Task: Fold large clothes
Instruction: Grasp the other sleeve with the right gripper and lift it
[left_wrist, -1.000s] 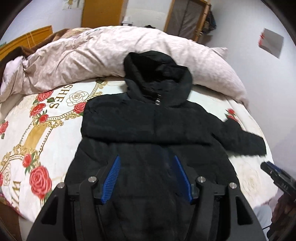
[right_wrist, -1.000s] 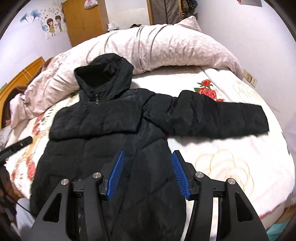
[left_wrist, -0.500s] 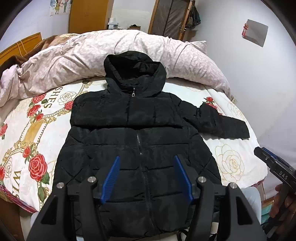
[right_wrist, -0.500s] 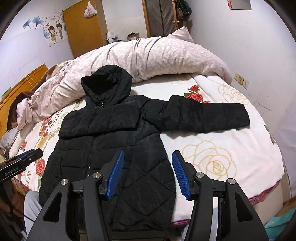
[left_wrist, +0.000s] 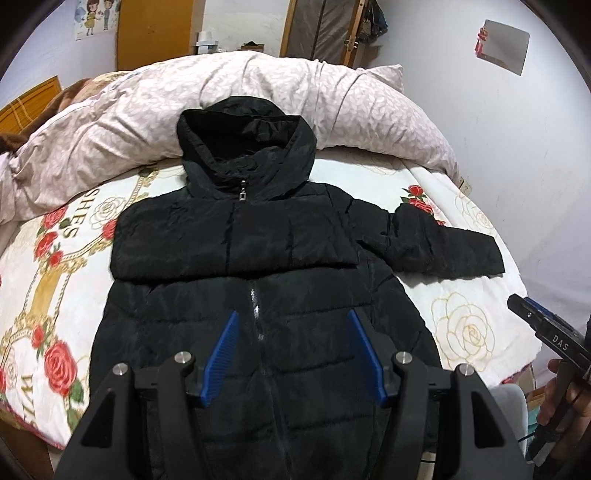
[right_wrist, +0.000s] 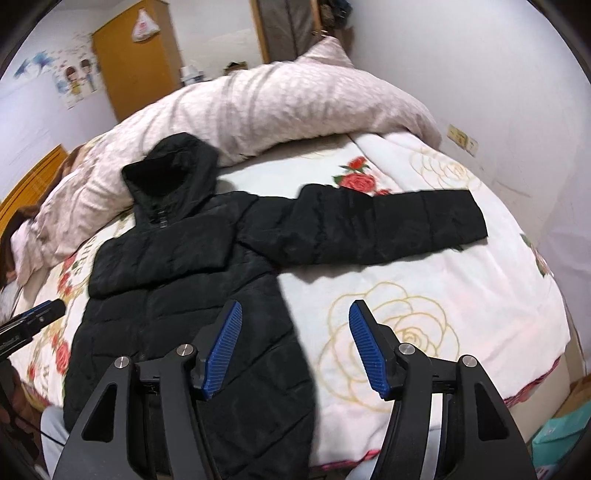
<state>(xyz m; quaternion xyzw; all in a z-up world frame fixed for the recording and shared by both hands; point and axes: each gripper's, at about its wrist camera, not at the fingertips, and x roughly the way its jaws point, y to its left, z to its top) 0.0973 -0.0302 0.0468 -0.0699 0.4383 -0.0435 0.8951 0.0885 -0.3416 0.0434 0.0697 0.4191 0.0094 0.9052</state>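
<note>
We hold both grippers above the near edge of the bed, and neither has hold of anything. Our left gripper (left_wrist: 291, 350) hangs with its blue pads (left_wrist: 221, 354) parted and nothing pinched between them; straight beyond the gap lies the black hooded jacket (left_wrist: 258, 258), spread front-up on the rose-printed bedspread (left_wrist: 51, 266), its zipper (left_wrist: 255, 295) running up just inside the left pad. Past the jaw tips the hood (left_wrist: 243, 140) rests against the pale pink duvet (left_wrist: 110, 129) heaped at the far side of the bed. To the right of the jaws one sleeve (left_wrist: 443, 247) stretches out flat across the bedspread, well clear of the pads. On the jacket's other side we see no sleeve laid out; a folded band of black fabric lies across the chest there. Our right gripper (right_wrist: 295, 350) is opening, its jaws spreading with nothing between them. Its left pad (right_wrist: 223, 350) hangs over the jacket's lower right panel, while its right pad (right_wrist: 365, 350) hangs over bare bedspread printed with a gold rose outline, so the jacket's side edge runs through the gap. Ahead of these jaws the outstretched sleeve lies crosswise, its cuff pointing off to the right. At the left rim of this view the other gripper's tip shows, apart from the jacket, and this view is slightly blurred.
</note>
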